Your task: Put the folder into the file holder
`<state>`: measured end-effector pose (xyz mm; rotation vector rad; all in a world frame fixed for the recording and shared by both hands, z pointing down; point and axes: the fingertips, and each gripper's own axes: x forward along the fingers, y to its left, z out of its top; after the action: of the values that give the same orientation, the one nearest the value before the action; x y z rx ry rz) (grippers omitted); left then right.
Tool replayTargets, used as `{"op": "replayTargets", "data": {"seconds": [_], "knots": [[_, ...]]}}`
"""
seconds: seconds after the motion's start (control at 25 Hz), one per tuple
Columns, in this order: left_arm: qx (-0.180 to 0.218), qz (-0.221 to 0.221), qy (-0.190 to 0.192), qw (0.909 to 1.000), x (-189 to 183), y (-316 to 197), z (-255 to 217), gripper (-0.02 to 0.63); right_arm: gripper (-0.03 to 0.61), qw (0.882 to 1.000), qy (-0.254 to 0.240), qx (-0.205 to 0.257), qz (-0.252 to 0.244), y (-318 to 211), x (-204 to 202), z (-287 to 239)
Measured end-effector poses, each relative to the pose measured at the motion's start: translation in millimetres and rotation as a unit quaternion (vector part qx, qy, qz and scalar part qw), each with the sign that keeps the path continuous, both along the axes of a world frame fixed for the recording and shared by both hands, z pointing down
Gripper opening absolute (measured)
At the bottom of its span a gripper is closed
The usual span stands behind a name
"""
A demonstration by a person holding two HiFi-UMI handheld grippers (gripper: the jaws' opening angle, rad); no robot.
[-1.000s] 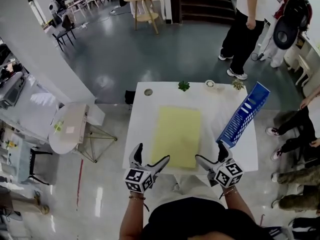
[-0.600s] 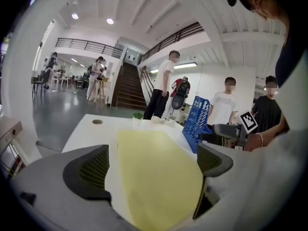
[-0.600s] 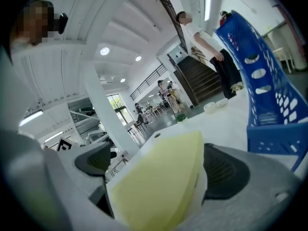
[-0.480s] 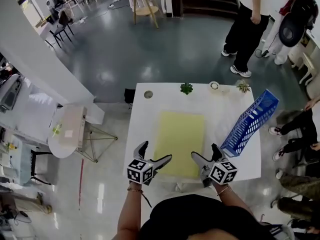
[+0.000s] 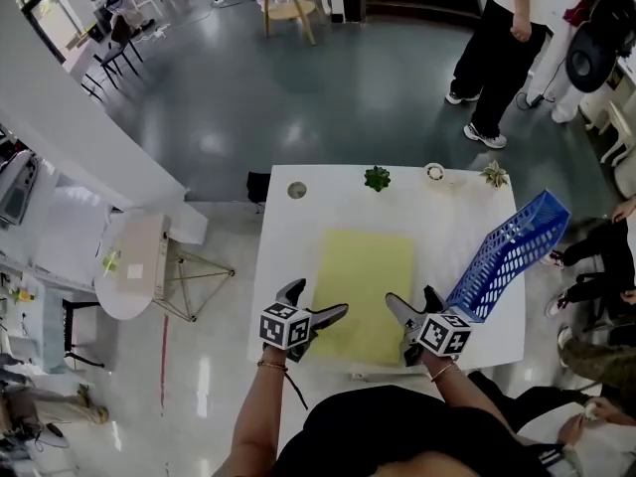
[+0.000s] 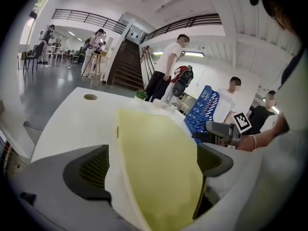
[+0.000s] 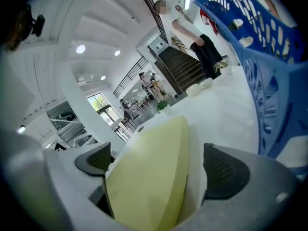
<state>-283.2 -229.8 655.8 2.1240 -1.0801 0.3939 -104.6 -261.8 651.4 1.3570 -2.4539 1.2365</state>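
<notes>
A pale yellow folder (image 5: 365, 288) lies flat on the white table (image 5: 288, 237), long side running away from me. The blue mesh file holder (image 5: 507, 251) leans at the table's right edge, to the right of the folder. My left gripper (image 5: 320, 299) is open at the folder's near left corner. In the left gripper view the folder (image 6: 159, 167) fills the gap between the spread jaws of my left gripper (image 6: 154, 165). My right gripper (image 5: 410, 298) is open at the near right corner, with the folder (image 7: 149, 182) between its jaws and the file holder (image 7: 260, 57) close on its right.
Two small potted plants (image 5: 377, 177) (image 5: 494, 174), a white roll (image 5: 434, 172) and a round disc (image 5: 296, 190) sit along the table's far edge. People stand beyond the table and at its right side. A small round side table (image 5: 134, 256) stands to the left.
Both grippers have moved forward from the table's near edge onto the folder's near corners. The folder and the file holder have stayed in place.
</notes>
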Motion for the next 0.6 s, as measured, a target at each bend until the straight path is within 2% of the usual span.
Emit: {"op": "replayTargets", "data": {"seconds": [0.24, 0.4, 0.6], "knots": [[-0.039, 0.021, 0.009, 0.999, 11, -13, 20, 0.558, 0.584, 0.999, -0.013, -0.031, -0.004, -10, -7, 17], [-0.059, 0.033, 0.022, 0.9975, 17, -14, 32, 0.558, 0.584, 0.998, -0.028, -0.058, 0.014, -12, -5, 30], [-0.071, 0.039, 0.029, 0.9963, 22, -19, 40, 0.558, 0.583, 0.997, -0.033, -0.068, 0.011, -17, -10, 34]]}}
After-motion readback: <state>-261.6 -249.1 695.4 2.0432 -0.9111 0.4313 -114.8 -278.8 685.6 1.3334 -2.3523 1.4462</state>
